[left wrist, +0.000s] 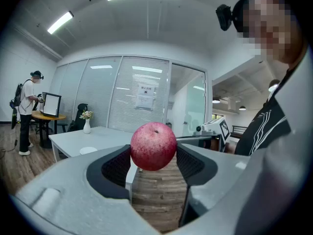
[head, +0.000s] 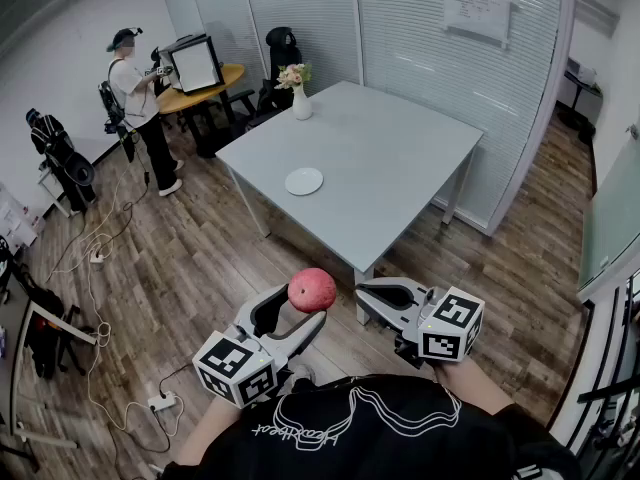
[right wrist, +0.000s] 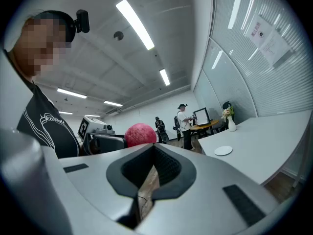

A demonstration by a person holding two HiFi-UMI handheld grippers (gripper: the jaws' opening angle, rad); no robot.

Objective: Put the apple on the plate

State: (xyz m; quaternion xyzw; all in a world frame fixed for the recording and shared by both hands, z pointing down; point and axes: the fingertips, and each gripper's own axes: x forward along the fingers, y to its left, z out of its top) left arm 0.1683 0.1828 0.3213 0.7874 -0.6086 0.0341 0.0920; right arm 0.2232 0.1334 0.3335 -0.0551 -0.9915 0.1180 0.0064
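A red apple (head: 312,290) is clamped between the two dark pads of my left gripper (head: 298,313), held in the air above the wooden floor, short of the table's near corner. In the left gripper view the apple (left wrist: 153,146) fills the gap between the jaws of the left gripper (left wrist: 153,156). The small white plate (head: 304,180) lies empty on the grey table (head: 400,158), near its left edge. My right gripper (head: 363,294) hangs just right of the apple, jaws together, holding nothing. The right gripper view shows the apple (right wrist: 140,134) beyond its shut jaws and the plate (right wrist: 223,151) on the table.
A white vase of flowers (head: 300,93) stands at the table's far left corner. A person (head: 140,98) stands at a round yellow table (head: 205,86) at the back left. Cables and a power strip (head: 160,402) lie on the floor to my left. Glass partitions line the back.
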